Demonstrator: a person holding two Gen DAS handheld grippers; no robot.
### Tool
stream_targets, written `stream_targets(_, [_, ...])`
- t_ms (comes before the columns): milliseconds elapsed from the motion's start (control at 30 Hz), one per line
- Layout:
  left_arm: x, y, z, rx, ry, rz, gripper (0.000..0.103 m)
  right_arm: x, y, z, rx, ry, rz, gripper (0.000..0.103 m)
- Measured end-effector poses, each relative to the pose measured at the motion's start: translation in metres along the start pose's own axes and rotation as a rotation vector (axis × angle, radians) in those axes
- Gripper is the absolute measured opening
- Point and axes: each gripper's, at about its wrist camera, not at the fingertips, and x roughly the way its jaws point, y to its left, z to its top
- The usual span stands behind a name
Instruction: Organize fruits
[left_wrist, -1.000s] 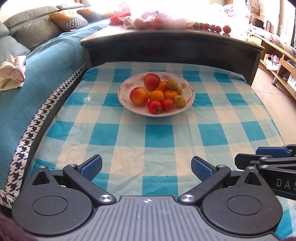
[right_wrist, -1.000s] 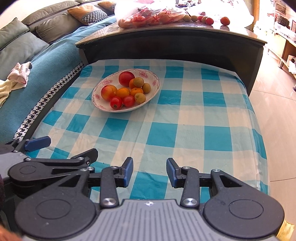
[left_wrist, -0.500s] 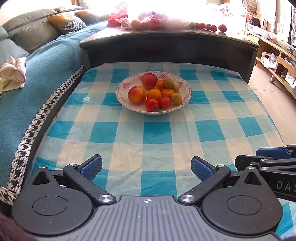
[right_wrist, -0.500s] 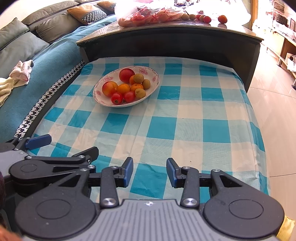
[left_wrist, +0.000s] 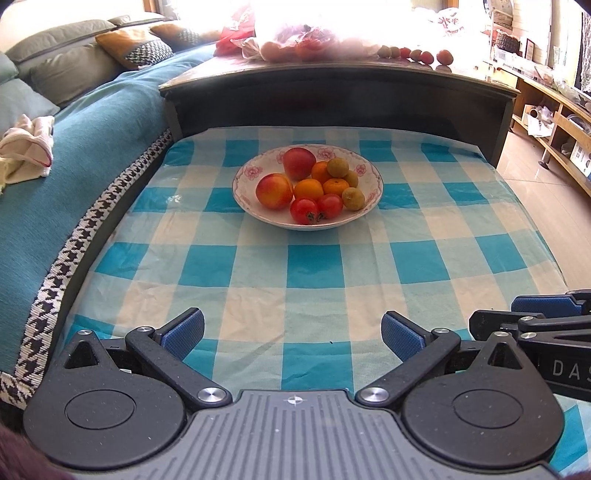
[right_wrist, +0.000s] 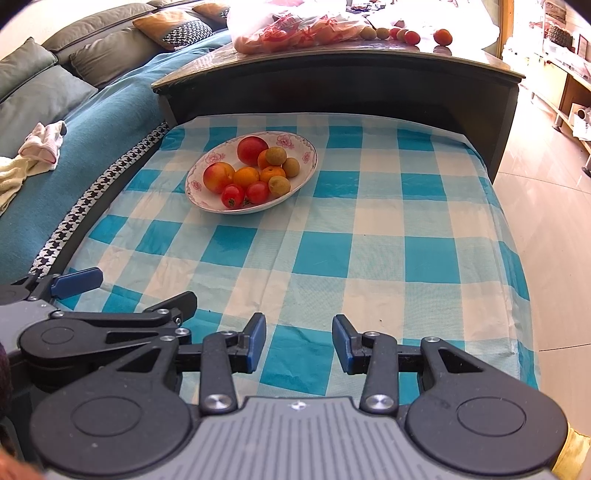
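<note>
Checked blue-and-white cloth (left_wrist: 314, 266) covers the bench in front of you, with a teal sofa throw (left_wrist: 74, 147) along the left of the frame. Low at the left of the right-wrist view, your left tongs (left_wrist: 291, 328) stand wide apart, empty. Above centre sits the floral bowl (left_wrist: 251, 173), holding two apples (left_wrist: 274, 191), oranges (left_wrist: 308, 189), two tomatoes (left_wrist: 304, 211) and small brownish fruits (left_wrist: 353, 198). At the lower right of the left-wrist view, your right tongs (right_wrist: 298, 341) are narrower but parted, gripping nothing. More loose fruit (right_wrist: 442, 36) lies on the dark raised shelf at top right.
</note>
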Motion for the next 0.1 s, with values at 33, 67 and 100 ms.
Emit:
stream_targets(33, [0.0,-0.0003,0.0001,0.001,-0.001,0.001,0.103,-0.0005,-0.0002,-0.0005,0.0,0.0,-0.001,0.052])
stream_targets(67, [0.0,-0.0004,-0.0001,0.002,-0.004,0.005,0.103,-0.0005,-0.0002,-0.0006,0.0,0.0,-0.001,0.052])
stream_targets(100, [-0.0005,-0.0004,-0.0002,0.002,-0.01,0.013,0.103,-0.0001,-0.0002,-0.0002,0.0,0.001,0.0,0.053])
